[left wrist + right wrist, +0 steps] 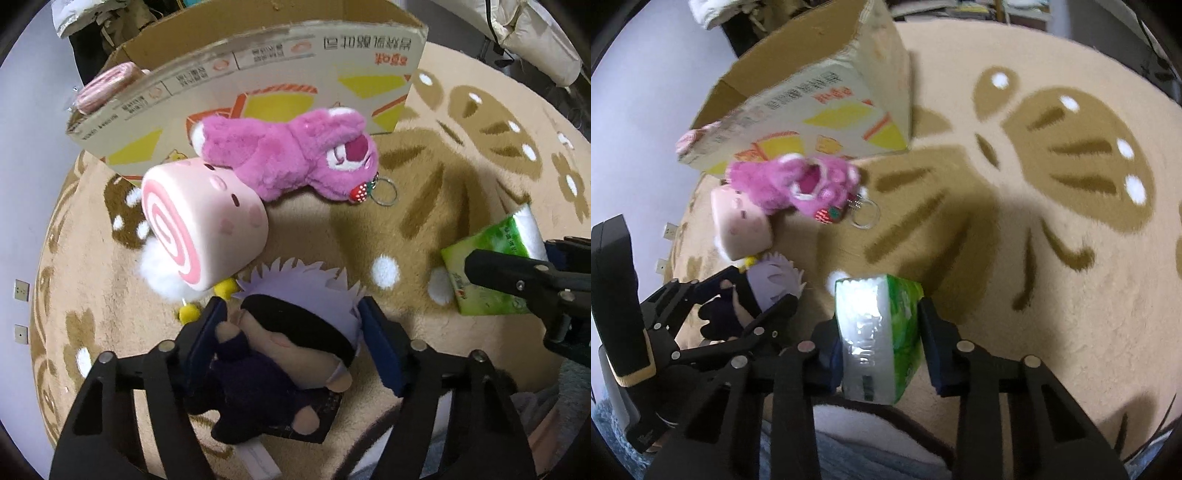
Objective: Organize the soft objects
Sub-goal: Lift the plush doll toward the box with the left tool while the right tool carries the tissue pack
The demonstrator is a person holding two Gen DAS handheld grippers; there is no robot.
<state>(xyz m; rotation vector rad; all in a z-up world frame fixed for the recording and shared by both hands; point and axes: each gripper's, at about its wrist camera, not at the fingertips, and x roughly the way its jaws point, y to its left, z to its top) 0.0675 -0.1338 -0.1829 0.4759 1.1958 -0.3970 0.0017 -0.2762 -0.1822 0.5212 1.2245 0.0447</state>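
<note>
Left wrist: left gripper [291,325] jaws flank doll [280,354].

A fluffy beige rug [461,206] with brown flower shapes and white dots covers the floor. A pale wall [22,177] stands at its left edge, with two small wall sockets [21,290] low down. Behind the rug, a puffy cream jacket [532,33] lies at the upper right.

The cardboard box [258,92] bears upside-down Chinese print, too distorted to read.
</note>
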